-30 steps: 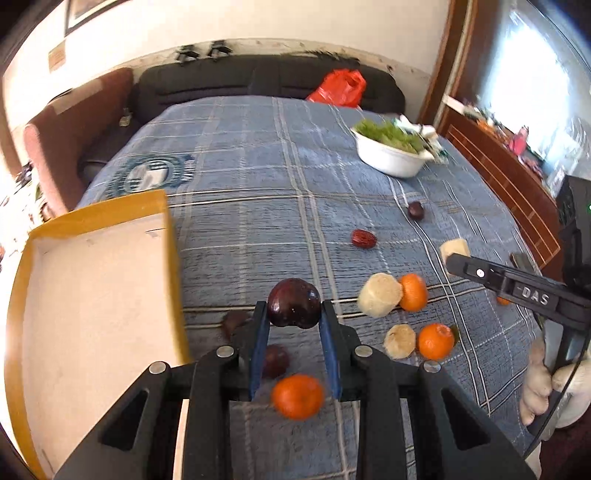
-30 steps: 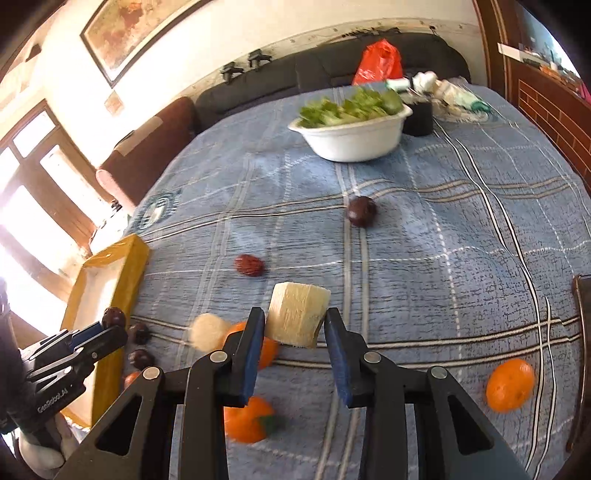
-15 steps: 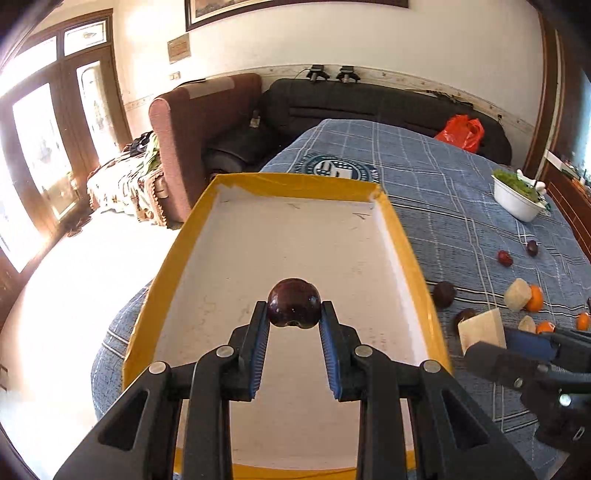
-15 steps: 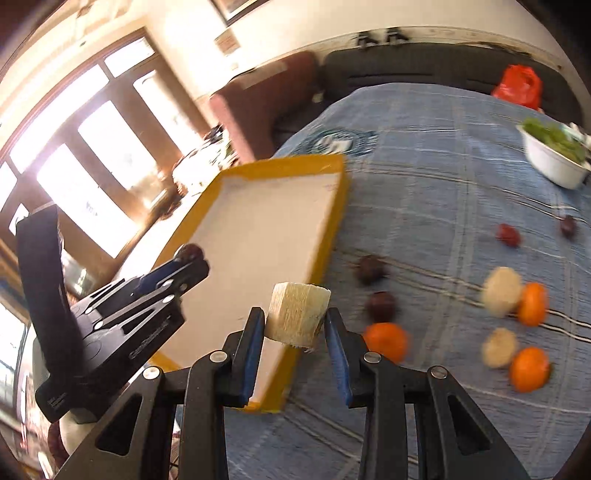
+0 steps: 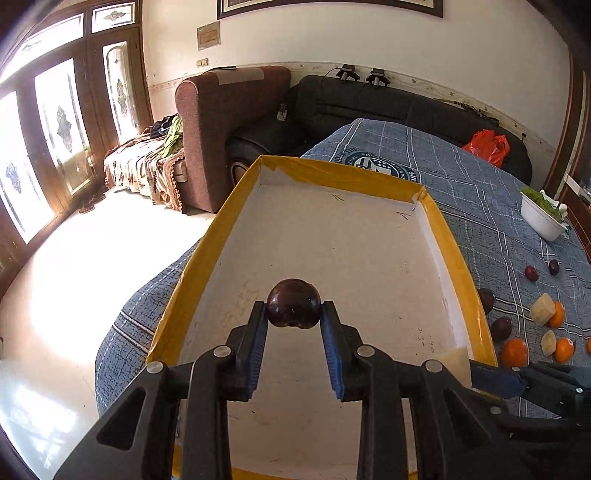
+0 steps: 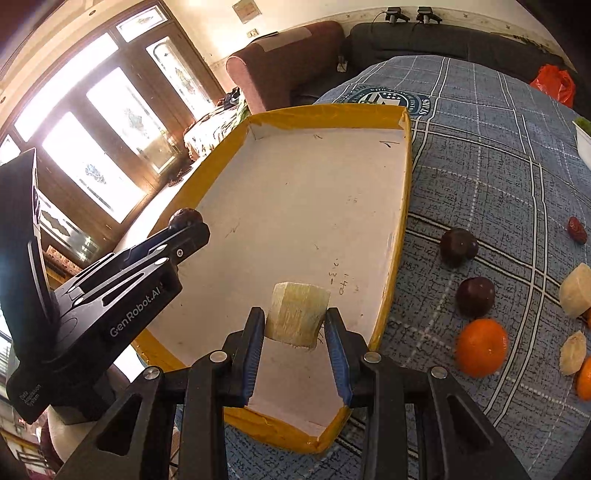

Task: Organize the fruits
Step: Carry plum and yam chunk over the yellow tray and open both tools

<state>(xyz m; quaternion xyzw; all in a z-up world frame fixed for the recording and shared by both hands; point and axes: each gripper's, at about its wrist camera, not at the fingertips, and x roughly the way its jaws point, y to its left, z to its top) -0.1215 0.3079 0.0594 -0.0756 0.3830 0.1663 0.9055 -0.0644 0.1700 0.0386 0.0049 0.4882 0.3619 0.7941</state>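
A lived-in home sitting room. A brown armchair [image 5: 229,122] and a long black sofa [image 5: 388,110] stand against a cream wall under a framed picture [image 5: 325,7]. Tall wooden doors with patterned glass panes [image 5: 62,122] let in bright daylight over a pale tiled floor [image 5: 74,277]. A patterned throw [image 5: 144,166] lies heaped beside the armchair. A blue checked cloth [image 5: 480,206] covers the table, with a white bowl of greens [image 5: 541,218] near its far right edge.
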